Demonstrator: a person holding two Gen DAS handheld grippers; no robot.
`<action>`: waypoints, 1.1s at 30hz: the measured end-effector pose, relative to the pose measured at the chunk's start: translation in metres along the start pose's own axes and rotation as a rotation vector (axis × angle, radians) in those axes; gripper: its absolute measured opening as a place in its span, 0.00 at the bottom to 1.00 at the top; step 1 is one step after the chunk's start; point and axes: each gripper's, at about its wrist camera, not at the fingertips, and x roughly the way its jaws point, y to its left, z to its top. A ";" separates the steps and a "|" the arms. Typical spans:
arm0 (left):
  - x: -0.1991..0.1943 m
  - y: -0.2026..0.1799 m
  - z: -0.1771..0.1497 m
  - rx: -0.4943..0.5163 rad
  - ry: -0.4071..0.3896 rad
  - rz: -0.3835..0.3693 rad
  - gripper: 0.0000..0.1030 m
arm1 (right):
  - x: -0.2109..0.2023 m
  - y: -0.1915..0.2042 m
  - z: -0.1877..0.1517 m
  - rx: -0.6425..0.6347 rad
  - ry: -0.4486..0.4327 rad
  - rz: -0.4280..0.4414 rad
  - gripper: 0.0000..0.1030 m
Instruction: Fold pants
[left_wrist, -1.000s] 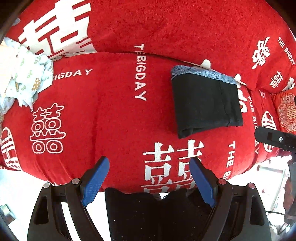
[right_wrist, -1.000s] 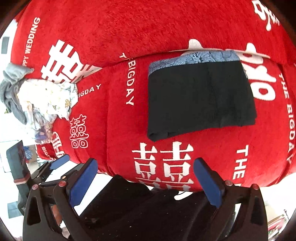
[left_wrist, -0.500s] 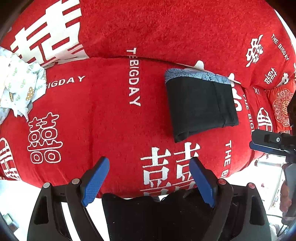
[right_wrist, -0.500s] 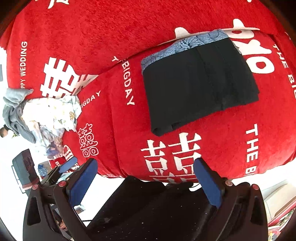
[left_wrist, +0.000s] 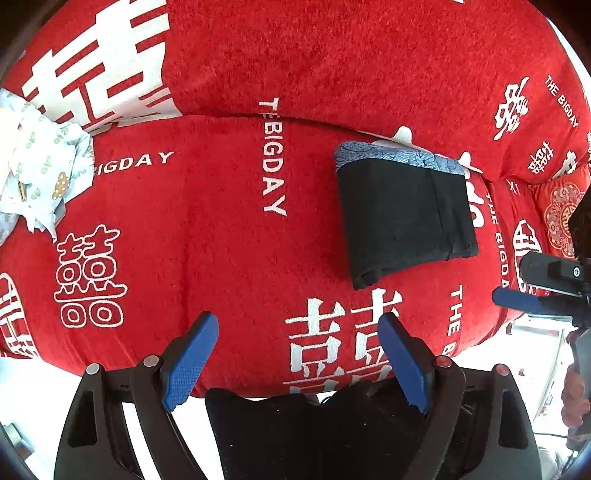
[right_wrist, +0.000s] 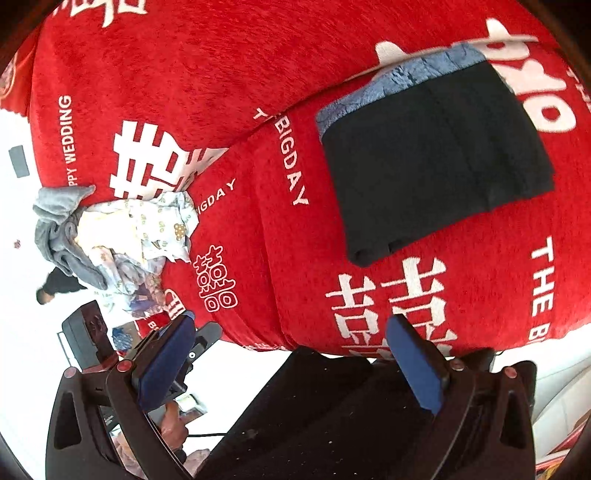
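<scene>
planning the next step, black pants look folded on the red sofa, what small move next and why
Probably swing the left tongs toward the unfolded clothes pile at the sofa's end: the black pants already lie as a neat folded rectangle, and both tongs, the right tongs too, stand open and empty.

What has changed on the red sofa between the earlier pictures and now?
Only the right wrist view has rolled, so the sofa looks tilted. The folded black pants lie where they were, beside the blue patterned garment. The left gripper and the right gripper stay open, holding nothing.
</scene>
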 end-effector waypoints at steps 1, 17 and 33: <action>0.000 -0.001 0.000 0.003 0.001 -0.002 0.86 | 0.001 -0.003 -0.001 0.016 0.000 0.020 1.00; 0.003 -0.004 -0.004 0.013 0.025 -0.015 0.86 | -0.020 0.015 0.001 -0.082 -0.159 0.080 1.00; 0.013 -0.045 0.013 -0.142 0.027 0.068 0.86 | -0.055 -0.030 0.046 -0.183 -0.117 0.046 1.00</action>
